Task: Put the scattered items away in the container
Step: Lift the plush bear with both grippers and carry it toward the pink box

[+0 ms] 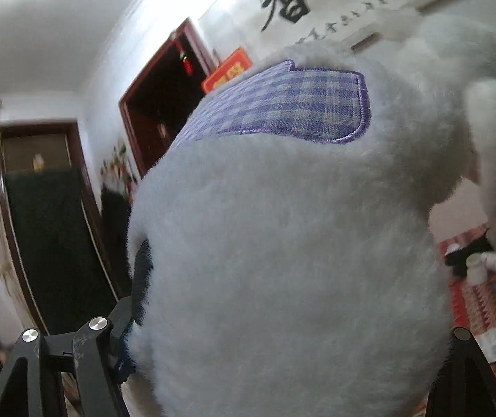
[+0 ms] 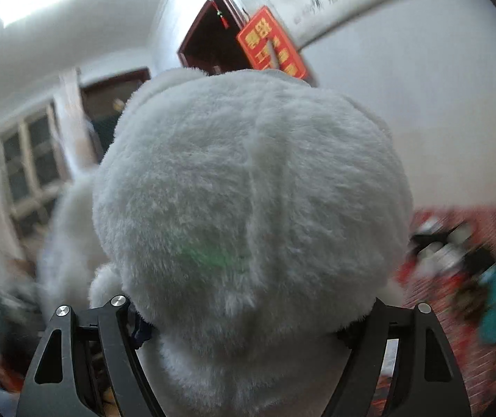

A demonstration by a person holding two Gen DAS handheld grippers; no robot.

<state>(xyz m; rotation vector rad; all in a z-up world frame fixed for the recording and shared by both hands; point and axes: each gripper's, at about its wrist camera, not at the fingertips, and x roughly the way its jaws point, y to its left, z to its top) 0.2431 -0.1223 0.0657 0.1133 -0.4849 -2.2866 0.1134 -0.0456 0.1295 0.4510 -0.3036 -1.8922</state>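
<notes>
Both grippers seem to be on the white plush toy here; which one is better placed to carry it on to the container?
Neither clearly. The left gripper and the right gripper each have fingers spread around the white plush toy, which fills both views. No container is visible, so a two-handed carry looks likeliest.

A white plush toy (image 1: 282, 243) with a purple-and-white checked patch (image 1: 282, 107) at twelve o'clock is seen, a red patterned cloth (image 1: 484, 299) at four o'clock.
</notes>
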